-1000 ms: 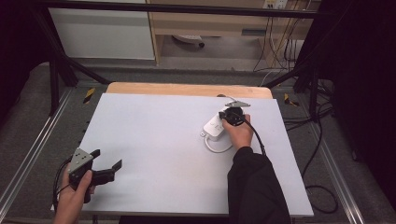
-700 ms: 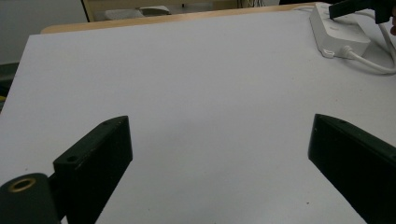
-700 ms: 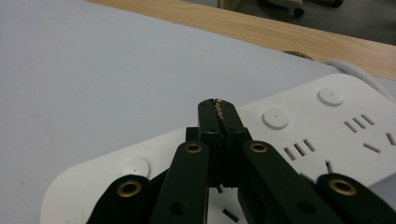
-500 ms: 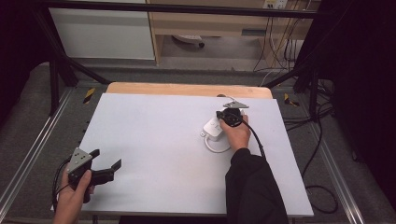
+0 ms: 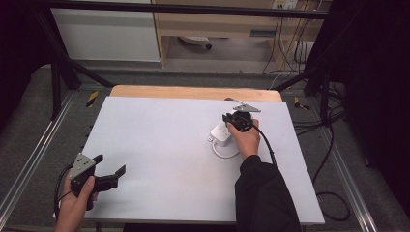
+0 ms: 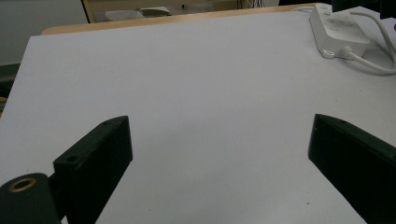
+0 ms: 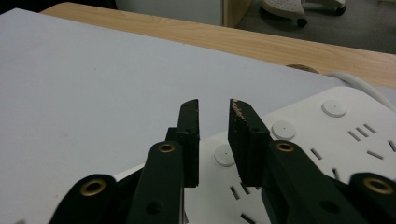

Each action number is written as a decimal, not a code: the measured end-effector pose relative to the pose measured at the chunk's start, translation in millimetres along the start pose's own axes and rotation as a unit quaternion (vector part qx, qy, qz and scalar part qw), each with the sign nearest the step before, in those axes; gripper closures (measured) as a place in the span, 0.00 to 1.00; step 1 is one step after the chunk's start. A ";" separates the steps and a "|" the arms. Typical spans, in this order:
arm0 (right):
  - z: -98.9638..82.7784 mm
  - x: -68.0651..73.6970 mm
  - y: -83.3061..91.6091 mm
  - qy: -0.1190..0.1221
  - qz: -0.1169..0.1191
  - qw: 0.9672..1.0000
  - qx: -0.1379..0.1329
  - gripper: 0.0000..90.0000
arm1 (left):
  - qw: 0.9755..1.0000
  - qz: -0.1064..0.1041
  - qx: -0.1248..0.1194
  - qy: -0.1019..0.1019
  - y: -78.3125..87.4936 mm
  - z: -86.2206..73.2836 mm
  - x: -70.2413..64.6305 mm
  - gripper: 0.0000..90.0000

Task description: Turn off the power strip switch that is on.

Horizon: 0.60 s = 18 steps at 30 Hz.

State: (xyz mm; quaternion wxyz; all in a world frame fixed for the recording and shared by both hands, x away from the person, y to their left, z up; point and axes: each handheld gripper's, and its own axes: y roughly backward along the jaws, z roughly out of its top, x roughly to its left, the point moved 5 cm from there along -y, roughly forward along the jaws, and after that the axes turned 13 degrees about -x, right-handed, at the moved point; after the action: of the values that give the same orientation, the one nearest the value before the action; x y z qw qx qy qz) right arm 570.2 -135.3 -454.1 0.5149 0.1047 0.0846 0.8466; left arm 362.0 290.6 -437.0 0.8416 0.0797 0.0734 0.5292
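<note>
A: We see the white plastic power strip (image 5: 223, 133) near the far right of the pale table sheet (image 5: 159, 145); our right gripper (image 7: 214, 122), jaws narrow and just opening, hovers over its round buttons, gripping nothing.

B: It could nudge the strip askew. Our left gripper (image 6: 219, 154) gapes wide, well apart; the strip's cord (image 5: 223, 152) end is hidden.

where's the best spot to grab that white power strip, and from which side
Probably across the narrow width of the power strip, from above at a bare stretch of its long edges. It lies flat, and its cord loops out at the near end, so avoid that end.
</note>
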 end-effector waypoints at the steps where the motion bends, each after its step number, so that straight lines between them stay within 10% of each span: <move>1: 0.4 0.4 0.9 -0.005 0.003 1.000 0.000 0.79 | 1.000 0.000 0.000 0.000 0.0 0.0 0.0 0.07; 18: 8.4 10.5 19.7 -0.055 0.030 0.998 0.004 0.34 | 1.000 -0.001 0.001 -0.003 -0.2 0.0 -1.1 0.07</move>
State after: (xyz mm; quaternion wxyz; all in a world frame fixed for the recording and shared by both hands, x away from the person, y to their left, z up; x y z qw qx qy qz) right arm 551.0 -134.6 -440.1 0.4929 0.1556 0.0569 0.8542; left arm 361.7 289.5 -437.0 0.8420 0.0822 0.0713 0.5283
